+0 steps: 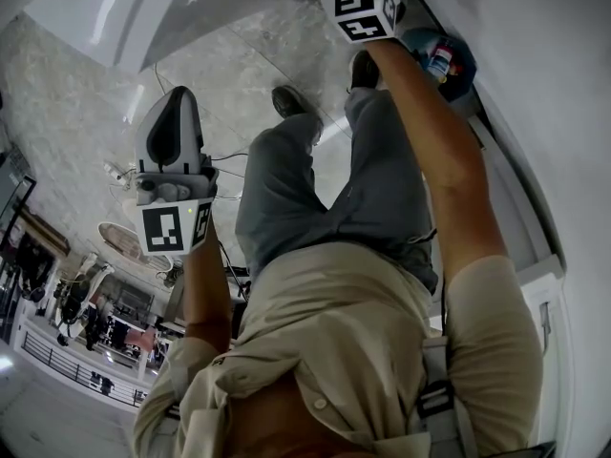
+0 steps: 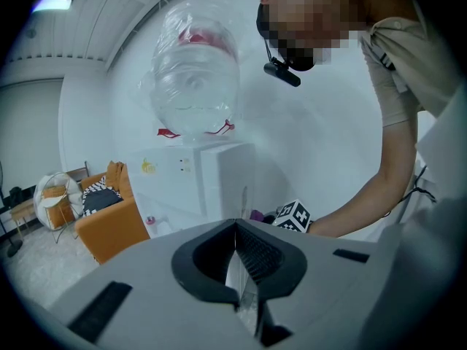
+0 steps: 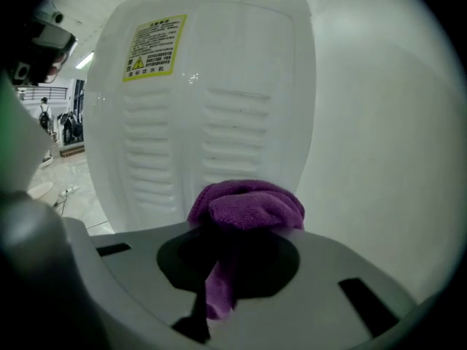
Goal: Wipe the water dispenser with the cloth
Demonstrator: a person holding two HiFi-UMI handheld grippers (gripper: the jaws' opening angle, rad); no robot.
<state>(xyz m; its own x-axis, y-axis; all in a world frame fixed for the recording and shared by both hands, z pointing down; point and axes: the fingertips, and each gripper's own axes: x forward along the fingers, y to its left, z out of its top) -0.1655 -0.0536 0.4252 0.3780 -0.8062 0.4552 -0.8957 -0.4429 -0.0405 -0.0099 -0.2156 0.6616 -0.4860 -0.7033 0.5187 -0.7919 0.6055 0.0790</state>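
The white water dispenser [image 2: 219,177] stands by the wall with a clear bottle [image 2: 193,86] on top. In the right gripper view its louvred rear panel [image 3: 197,122] with a yellow label [image 3: 155,46] fills the frame, close ahead. My right gripper [image 3: 237,232] is shut on a bunched purple cloth [image 3: 248,204], held near the lower part of that panel. Its marker cube [image 1: 363,8] shows at the top of the head view, beside the blue bottle neck [image 1: 441,60]. My left gripper [image 2: 235,228] is shut on nothing and hangs back from the dispenser.
A white wall [image 3: 387,122] stands right of the dispenser. An orange armchair [image 2: 109,217] sits left of it. Cables [image 1: 224,165] lie on the marble floor [image 1: 239,74] by the person's shoes [image 1: 289,100].
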